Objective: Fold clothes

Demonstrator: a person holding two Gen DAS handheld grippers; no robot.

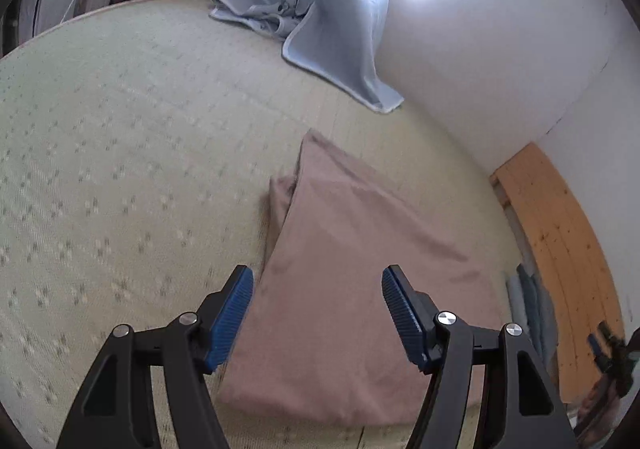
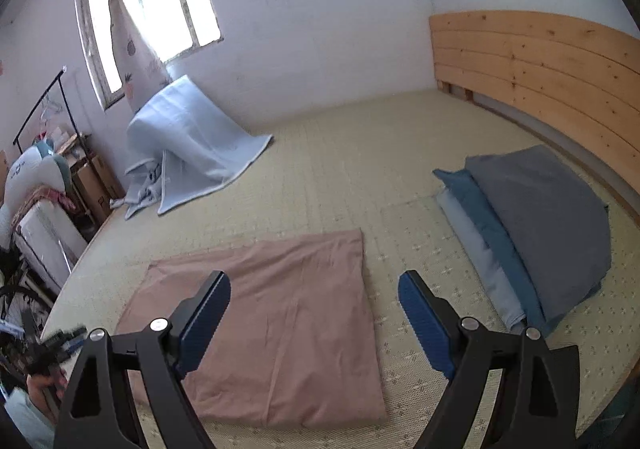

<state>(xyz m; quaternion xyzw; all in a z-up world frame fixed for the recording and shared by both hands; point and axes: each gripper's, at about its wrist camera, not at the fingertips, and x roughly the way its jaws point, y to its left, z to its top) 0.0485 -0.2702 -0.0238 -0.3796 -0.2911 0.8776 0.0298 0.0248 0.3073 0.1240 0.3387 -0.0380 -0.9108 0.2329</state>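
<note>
Pink cloth (image 2: 276,313) folded flat on mat (image 2: 360,153), both tools empty.

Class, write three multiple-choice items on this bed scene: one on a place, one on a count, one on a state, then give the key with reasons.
1. Where does the stack of folded clothes lie?
A. beside the wooden headboard
B. on the light blue blanket
C. on the floor

2. How many folded pieces are in that stack?
A. one
B. three
C. six

3. How does the pink cloth lie on the mat?
A. bunched in a ball
B. hanging off the edge
C. folded flat

Key: 1 A, the stack sits on the mat next to the boards. 2 B, grey, blue and pale blue layers show. 3 C, it is a flat rectangle with a fold edge, and both the left gripper and right gripper are open and empty above it.
</note>
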